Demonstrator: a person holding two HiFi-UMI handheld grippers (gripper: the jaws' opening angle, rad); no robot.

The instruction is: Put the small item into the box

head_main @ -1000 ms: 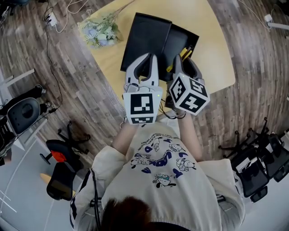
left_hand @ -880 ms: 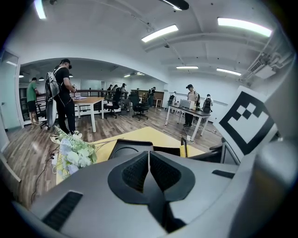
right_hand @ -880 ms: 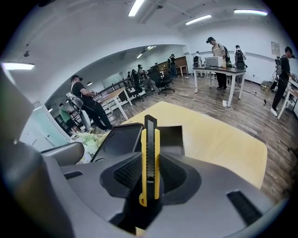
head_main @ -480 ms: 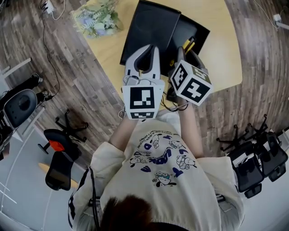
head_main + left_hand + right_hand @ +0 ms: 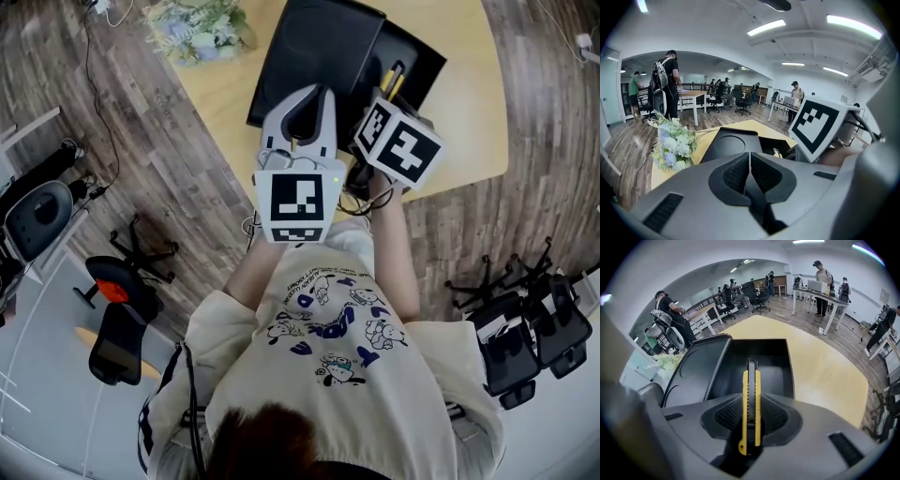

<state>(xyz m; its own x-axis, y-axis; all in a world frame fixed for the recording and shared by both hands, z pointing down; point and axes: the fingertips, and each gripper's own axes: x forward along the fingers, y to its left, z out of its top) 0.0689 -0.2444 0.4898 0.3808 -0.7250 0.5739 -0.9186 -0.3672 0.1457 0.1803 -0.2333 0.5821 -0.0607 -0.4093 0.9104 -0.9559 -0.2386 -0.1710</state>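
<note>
Utility knife [image 5: 749, 399] sits gripped in the right claw [image 5: 750, 418] over the black box [image 5: 778, 364]; left claw [image 5: 750, 171] clenched empty.

The light wooden table [image 5: 469, 94] occupies the upper centre of the head view. A black box [image 5: 419, 58] rests directly on it, and its open lid [image 5: 314, 56] lies flat against the box's left side. A bouquet of pale flowers [image 5: 199, 26] lies at the table's upper-left edge, apart from the lid. The table stands on a wood-plank floor [image 5: 141, 178].
</note>
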